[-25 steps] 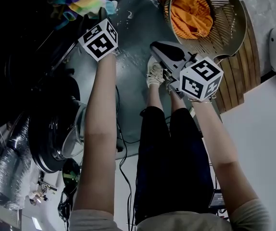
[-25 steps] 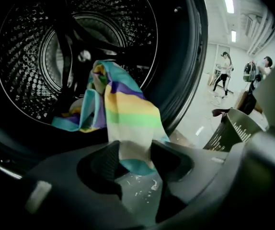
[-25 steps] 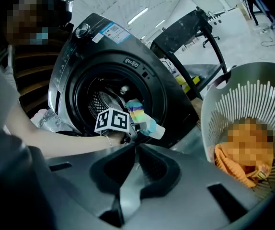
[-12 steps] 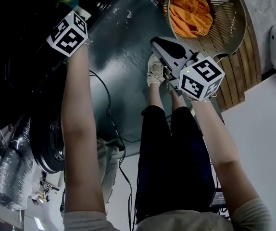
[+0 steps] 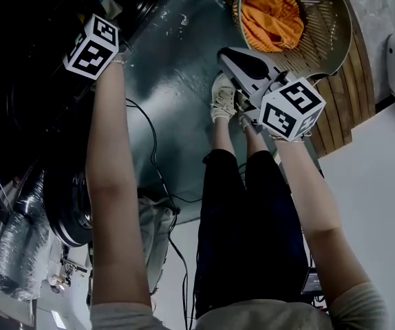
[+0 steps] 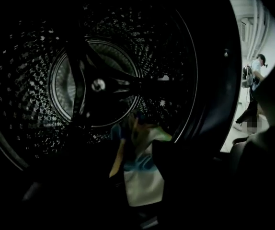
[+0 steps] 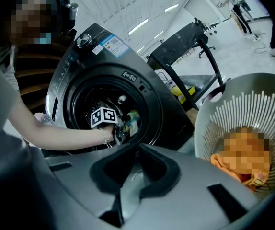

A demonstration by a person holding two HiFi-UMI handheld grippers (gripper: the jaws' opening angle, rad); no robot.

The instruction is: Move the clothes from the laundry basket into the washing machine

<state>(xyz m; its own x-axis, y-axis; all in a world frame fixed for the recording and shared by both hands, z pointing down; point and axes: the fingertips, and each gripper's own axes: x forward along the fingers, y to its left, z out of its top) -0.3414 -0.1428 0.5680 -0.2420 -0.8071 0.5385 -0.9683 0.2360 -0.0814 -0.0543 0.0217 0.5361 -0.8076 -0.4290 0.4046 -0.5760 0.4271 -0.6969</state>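
My left gripper [image 7: 116, 130] reaches through the round door of the dark washing machine [image 7: 80, 66]. A cloth in white, blue, yellow and green [image 6: 140, 176] hangs between its jaws in front of the steel drum [image 6: 99, 85]. The jaws have just been opening, and the cloth is still held between them. My right gripper [image 5: 230, 57] hovers shut and empty over the floor beside the round white laundry basket [image 5: 335, 26]. An orange garment [image 5: 273, 19] lies in that basket.
The basket stands on a slatted wooden platform [image 5: 349, 108]. The person's legs and shoes [image 5: 221, 102] are below the right gripper. Cables [image 5: 163, 184] trail over the floor and a silver duct hose [image 5: 12, 232] lies left. A black stand [image 7: 190, 42] rises behind the machine.
The left gripper has carried the colourful cloth left and upward in the head view, into the machine's dark opening. The right gripper has stayed where it was.
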